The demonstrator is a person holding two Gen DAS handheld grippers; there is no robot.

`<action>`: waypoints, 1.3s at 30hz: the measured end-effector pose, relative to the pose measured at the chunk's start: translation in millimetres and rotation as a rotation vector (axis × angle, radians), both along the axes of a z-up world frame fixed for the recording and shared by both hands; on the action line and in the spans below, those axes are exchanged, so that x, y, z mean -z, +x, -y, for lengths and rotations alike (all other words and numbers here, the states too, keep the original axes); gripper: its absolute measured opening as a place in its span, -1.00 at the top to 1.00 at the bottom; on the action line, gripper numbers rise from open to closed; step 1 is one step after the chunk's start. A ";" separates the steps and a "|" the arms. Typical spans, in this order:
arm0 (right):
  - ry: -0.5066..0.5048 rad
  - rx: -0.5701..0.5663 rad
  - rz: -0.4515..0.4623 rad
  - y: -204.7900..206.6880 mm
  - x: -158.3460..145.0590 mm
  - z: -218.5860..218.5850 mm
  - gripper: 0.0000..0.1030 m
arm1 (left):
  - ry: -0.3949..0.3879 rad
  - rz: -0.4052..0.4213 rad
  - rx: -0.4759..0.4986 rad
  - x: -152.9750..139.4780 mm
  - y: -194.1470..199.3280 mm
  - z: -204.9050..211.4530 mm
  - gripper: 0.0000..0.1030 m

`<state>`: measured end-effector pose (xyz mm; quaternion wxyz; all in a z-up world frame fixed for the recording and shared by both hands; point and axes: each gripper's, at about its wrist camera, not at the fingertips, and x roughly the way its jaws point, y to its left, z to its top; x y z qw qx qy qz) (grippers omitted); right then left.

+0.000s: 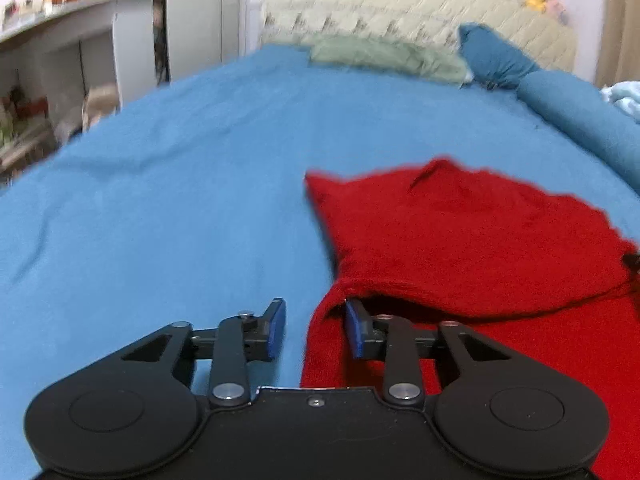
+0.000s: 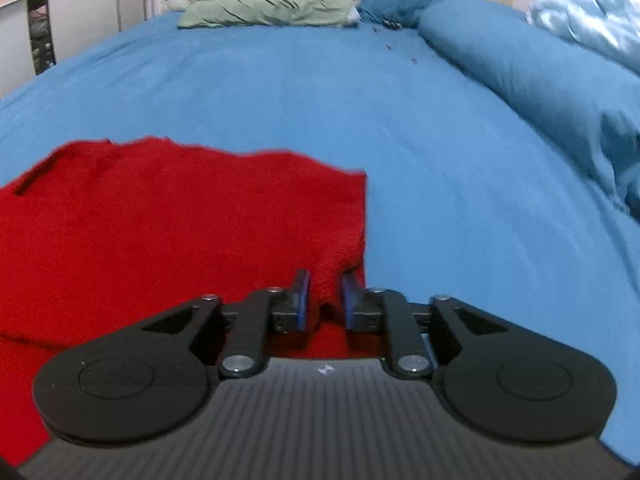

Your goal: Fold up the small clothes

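Observation:
A red knitted garment point(image 1: 460, 240) lies on the blue bed sheet point(image 1: 180, 200), partly folded over itself. My left gripper point(image 1: 316, 328) is open at the garment's near left edge; its right finger point(image 1: 356, 328) sits under a red fold, its left finger over bare sheet. In the right wrist view the same garment point(image 2: 160, 220) fills the left side. My right gripper point(image 2: 325, 300) is partly closed around the garment's near right corner, which bunches up between the blue pads.
A green pillow point(image 2: 272, 8) and a cream headboard point(image 1: 400, 4) are at the far end. A rolled blue duvet point(image 2: 540, 80) and a pale blue blanket point(image 2: 592, 12) lie along the right. White shelves point(image 1: 60, 60) stand beyond the bed's left edge.

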<state>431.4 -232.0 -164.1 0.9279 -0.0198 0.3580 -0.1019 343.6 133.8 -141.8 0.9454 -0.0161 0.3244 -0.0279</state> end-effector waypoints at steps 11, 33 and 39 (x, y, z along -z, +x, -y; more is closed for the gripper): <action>0.071 -0.169 0.104 -18.7 0.9 -5.4 -0.72 | -0.107 0.069 0.203 6.0 24.2 47.7 -0.88; 0.120 -0.236 0.230 -124.8 -110.1 7.3 -0.94 | -0.029 0.049 0.112 -82.5 -50.3 57.5 -0.96; 0.164 -0.267 0.261 -216.8 -164.1 24.6 -0.97 | -0.008 0.095 0.056 -137.2 -121.3 61.9 -1.00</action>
